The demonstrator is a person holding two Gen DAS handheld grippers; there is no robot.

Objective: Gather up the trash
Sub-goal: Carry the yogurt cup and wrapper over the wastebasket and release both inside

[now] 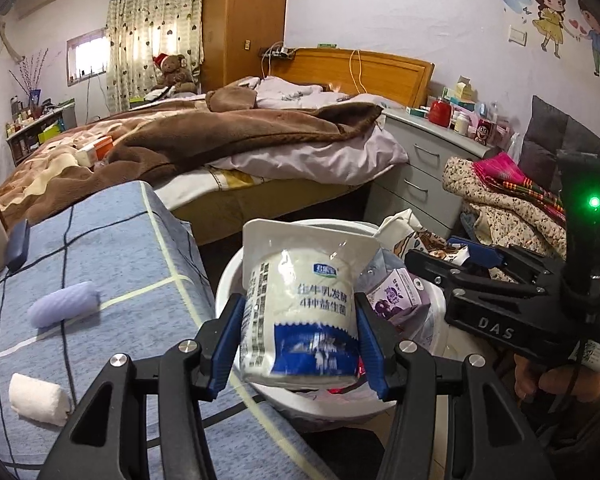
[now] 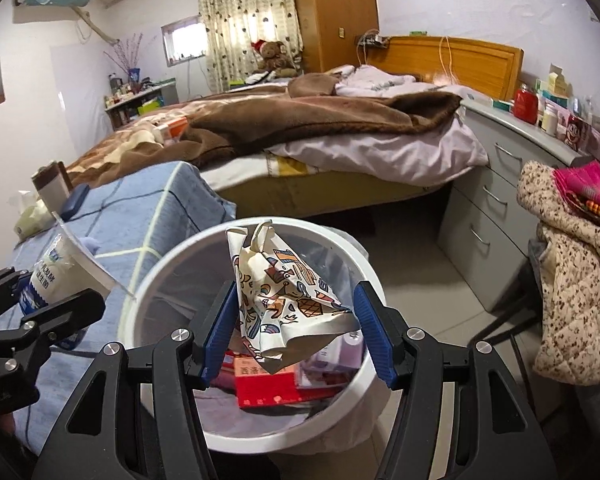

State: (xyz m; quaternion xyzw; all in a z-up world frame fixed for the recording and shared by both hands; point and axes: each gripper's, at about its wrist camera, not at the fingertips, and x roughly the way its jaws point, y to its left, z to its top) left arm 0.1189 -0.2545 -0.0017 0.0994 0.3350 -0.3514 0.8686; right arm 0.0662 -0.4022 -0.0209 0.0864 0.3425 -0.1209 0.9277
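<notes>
My left gripper (image 1: pixel 300 340) is shut on a white and blue yogurt cup (image 1: pixel 300 312), held over the near rim of a white trash bin (image 1: pixel 228 280). The cup also shows at the left of the right wrist view (image 2: pixel 54 272). My right gripper (image 2: pixel 296 332) sits over the bin (image 2: pixel 148 292) with a crumpled patterned wrapper (image 2: pixel 284 292) between its jaws; the left pad touches it, the right pad stands apart. The bin holds a red box (image 2: pixel 272 388) and a purple carton (image 1: pixel 396 300). The right gripper also shows in the left wrist view (image 1: pixel 460 256).
A blue checked surface (image 1: pixel 100 248) lies left of the bin, with a lavender roll (image 1: pixel 64 308), a white roll (image 1: pixel 38 400) and a black cable. A bed (image 2: pixel 300 128) stands behind, grey drawers (image 2: pixel 496 200) and a clothes pile (image 2: pixel 576 280) to the right.
</notes>
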